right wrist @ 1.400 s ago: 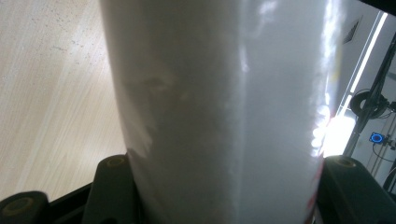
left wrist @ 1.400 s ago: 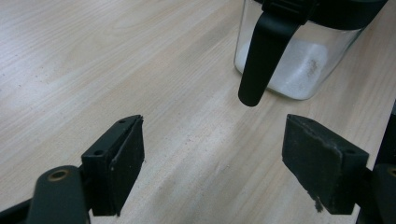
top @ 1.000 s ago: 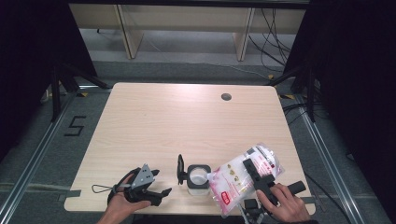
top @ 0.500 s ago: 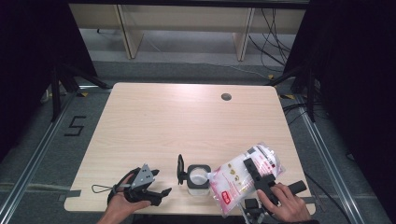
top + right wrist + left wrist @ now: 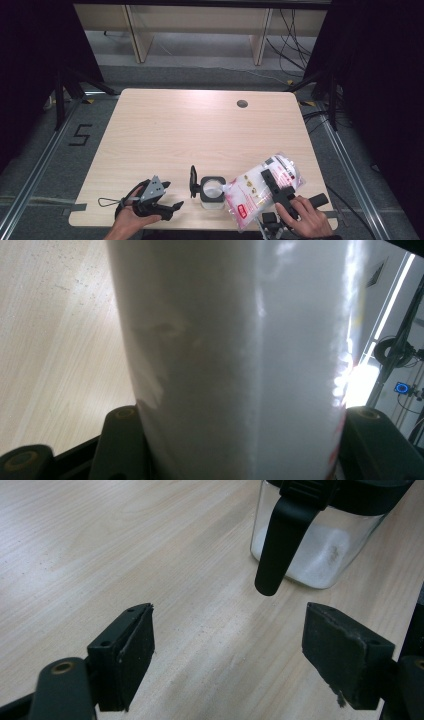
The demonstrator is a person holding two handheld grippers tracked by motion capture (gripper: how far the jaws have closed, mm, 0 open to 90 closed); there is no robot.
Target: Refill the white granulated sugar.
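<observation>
A black number "5" (image 5: 80, 135) is marked on the grey floor (image 5: 60, 165) left of the table. The print on the bag (image 5: 260, 192) is too small to read.

Clear jar (image 5: 212, 190) with black lid and white contents; white bag (image 5: 257, 190) with red print; light wood-grain tabletop (image 5: 200, 130); black jaws.

Black two-jaw tool (image 5: 227, 660), grey plate, cable loop

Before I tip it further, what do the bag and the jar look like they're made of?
Bag: thin glossy plastic film, probably; it shines, creases, and white powder shows through. Jar: clear glass or hard plastic, I cannot tell which; its see-through wall shows white powder at the bottom. Its lid looks like matte black plastic.
</observation>
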